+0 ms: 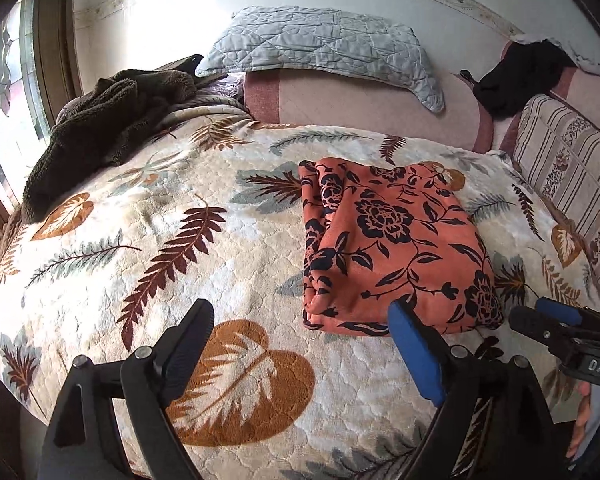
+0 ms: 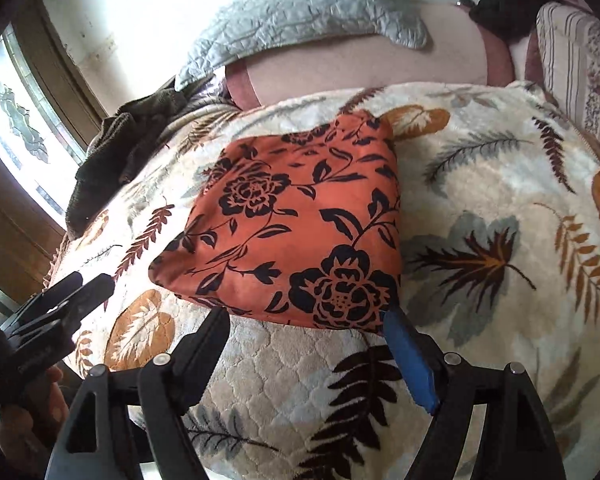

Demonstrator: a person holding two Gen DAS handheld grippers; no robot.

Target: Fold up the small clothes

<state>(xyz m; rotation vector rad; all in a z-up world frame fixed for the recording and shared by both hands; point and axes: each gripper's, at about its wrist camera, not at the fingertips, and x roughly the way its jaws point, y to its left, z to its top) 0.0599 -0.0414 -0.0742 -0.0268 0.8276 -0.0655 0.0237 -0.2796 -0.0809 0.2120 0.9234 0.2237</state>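
Note:
An orange garment with black flowers [image 1: 396, 240] [image 2: 300, 232] lies folded into a compact rectangle on the leaf-patterned blanket [image 1: 220, 208] [image 2: 480, 184]. My left gripper [image 1: 299, 311] is open just in front of the garment's near left corner, and nothing is between its fingers. My right gripper [image 2: 306, 317] is open at the garment's near edge, its blue fingertip [image 2: 396, 322] by the near right corner, and it holds nothing. Each gripper also shows in the other's view: the right gripper [image 1: 548, 318] at the right edge and the left gripper [image 2: 80, 286] at the left edge.
A dark brown fleece [image 1: 100, 128] is heaped at the bed's far left by the window [image 1: 4, 80]. A grey quilted pillow [image 1: 320, 44] and a black garment [image 1: 520, 76] lie at the back. A striped cushion [image 1: 572, 176] lines the right side.

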